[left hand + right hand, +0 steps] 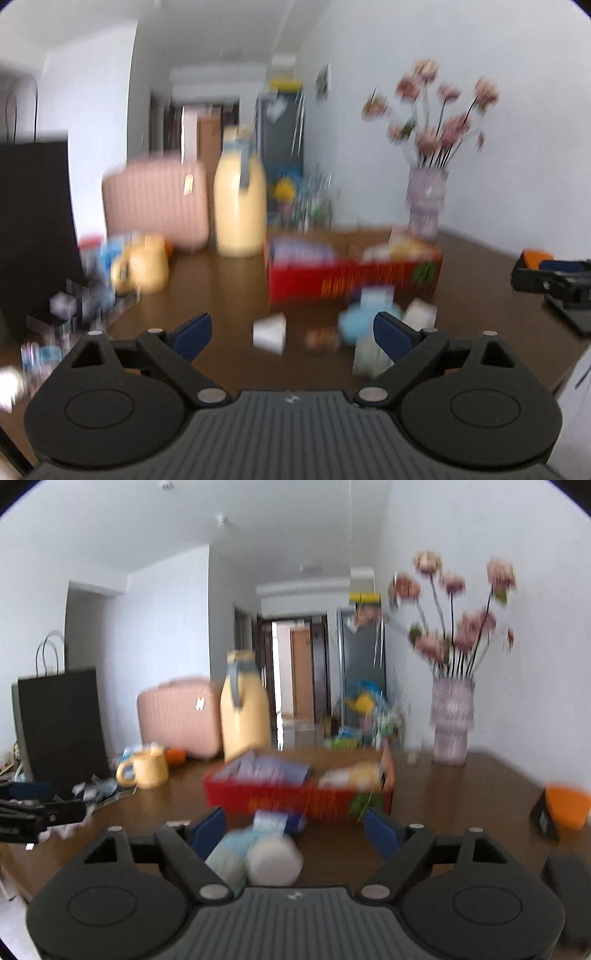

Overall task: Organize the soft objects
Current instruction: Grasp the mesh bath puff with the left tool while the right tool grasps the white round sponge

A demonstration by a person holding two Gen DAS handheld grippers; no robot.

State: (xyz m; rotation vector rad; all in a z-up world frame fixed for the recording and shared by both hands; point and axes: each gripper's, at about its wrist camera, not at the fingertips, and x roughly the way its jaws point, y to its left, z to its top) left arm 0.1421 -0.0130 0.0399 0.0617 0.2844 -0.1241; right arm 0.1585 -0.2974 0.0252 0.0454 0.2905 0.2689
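Mostly blurred | red box [295,799] contents unreadable | left gripper [292,332] empty

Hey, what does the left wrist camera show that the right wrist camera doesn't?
Only the left wrist view shows the right gripper at its right edge, and a small white item lying alone on the table.

Only the right wrist view shows the left gripper at its left edge, and an orange-topped black object on the right.

Both show the red box, yellow bottle, pink case, yellow mug, black paper bag and flower vase. Everything is motion-blurred.
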